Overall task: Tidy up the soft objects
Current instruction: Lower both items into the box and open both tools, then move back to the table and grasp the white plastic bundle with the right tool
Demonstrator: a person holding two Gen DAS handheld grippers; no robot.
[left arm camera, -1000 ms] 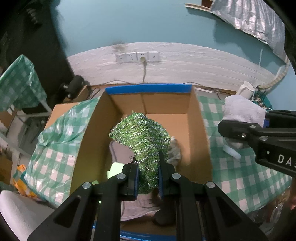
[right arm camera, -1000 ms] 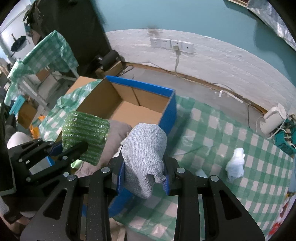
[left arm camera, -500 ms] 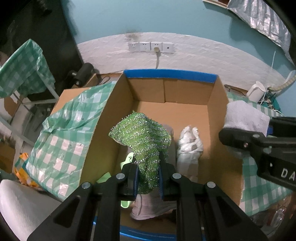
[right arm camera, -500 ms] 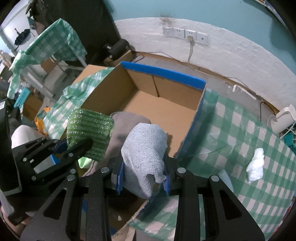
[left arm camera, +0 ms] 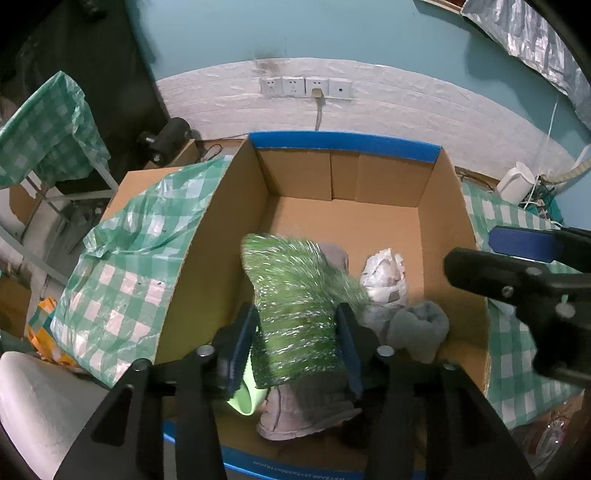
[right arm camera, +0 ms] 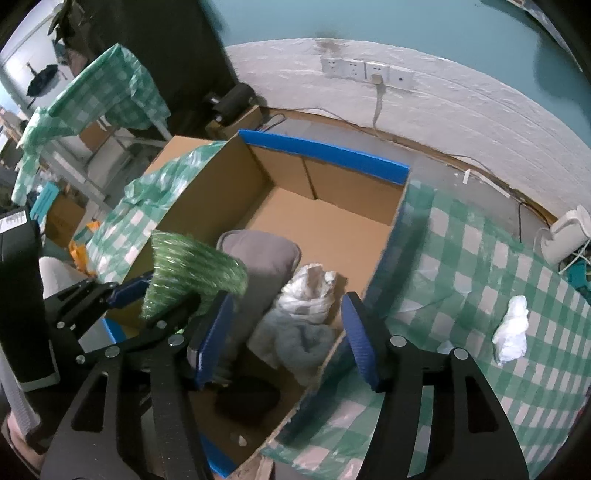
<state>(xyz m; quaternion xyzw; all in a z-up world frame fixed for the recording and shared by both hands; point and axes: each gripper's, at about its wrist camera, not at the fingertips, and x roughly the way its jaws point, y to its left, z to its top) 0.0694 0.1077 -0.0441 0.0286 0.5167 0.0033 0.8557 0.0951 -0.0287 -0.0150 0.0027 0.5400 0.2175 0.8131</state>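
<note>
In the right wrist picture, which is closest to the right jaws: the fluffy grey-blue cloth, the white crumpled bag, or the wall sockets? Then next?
From the right gripper:
1. Grey-blue cloth, in the box, right below the opening jaws.
2. White crumpled bag, just behind it in the box.
3. Wall sockets, far off on the wall.

Teal painted wall (left arm camera: 332,40) above, white brick-pattern panel (left arm camera: 406,96) along its foot. Row of white sockets (left arm camera: 305,86) on the panel, one cable plugged in and hanging down. Green-and-white checked plastic cloth (right arm camera: 480,266) over the table, crumpled white tissue (right arm camera: 511,330) lying on it. White kettle-like appliance (right arm camera: 567,234) by tangled cords at the right. Second checked cloth (right arm camera: 99,92) draped over a metal-framed stand at the left, dark area behind. Silver foil sheet (left arm camera: 532,33) at the upper right
</note>
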